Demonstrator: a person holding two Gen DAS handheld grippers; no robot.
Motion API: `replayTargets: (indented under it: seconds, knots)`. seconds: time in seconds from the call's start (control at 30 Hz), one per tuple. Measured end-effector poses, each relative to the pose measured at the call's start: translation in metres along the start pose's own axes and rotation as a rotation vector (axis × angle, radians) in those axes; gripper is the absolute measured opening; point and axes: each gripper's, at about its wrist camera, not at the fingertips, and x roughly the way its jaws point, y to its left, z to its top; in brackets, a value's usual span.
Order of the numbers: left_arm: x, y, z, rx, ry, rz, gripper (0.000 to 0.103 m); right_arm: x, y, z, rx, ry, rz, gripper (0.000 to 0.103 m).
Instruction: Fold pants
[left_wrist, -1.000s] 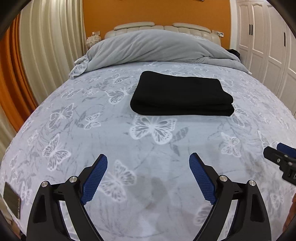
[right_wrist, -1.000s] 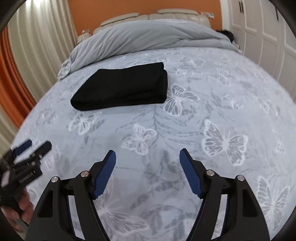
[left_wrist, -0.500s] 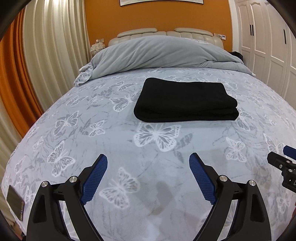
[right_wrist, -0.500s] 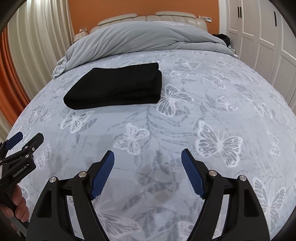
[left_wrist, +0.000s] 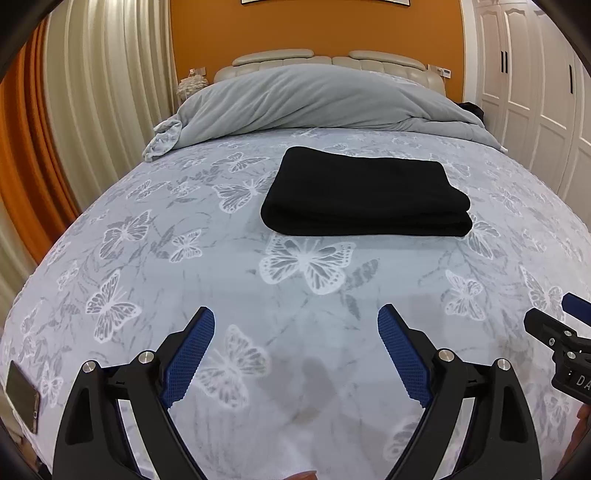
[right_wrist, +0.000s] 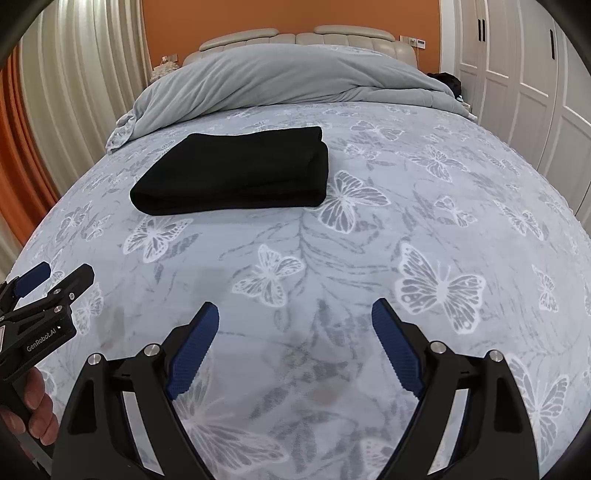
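Observation:
Black pants (left_wrist: 365, 194) lie folded into a thick rectangle on the butterfly-print bedspread (left_wrist: 221, 288), well ahead of both grippers; the same bundle (right_wrist: 236, 173) shows left of centre in the right wrist view. My left gripper (left_wrist: 295, 323) stands open over bare bedspread with nothing between its blue pads. My right gripper (right_wrist: 294, 318) hovers over the spread nearer the bed's foot, its jaws opening and empty. Each gripper shows at the edge of the other's view: the right one (left_wrist: 554, 325), the left one (right_wrist: 51, 277) held by a hand (right_wrist: 35, 410).
A rumpled grey duvet (left_wrist: 314, 99) is heaped at the headboard end behind the pants. A phone (left_wrist: 22, 395) lies at the bed's near left edge. Pleated curtains (left_wrist: 92, 92) hang on the left; white wardrobe doors (left_wrist: 535, 92) line the right.
Both views have tipped up slightly, showing more of the headboard and wall. The right gripper's jaws have spread wider. The folded pants have not moved.

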Motion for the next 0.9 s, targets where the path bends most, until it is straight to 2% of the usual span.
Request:
replayTargets:
  seconds: [0.9]
  knots:
    - [0.0005, -0.0073, -0.0033, 0.027, 0.005, -0.018, 0.088, 0.0011, 0.0050, -0.0025, -0.005, 0.003, -0.003, 0.083]
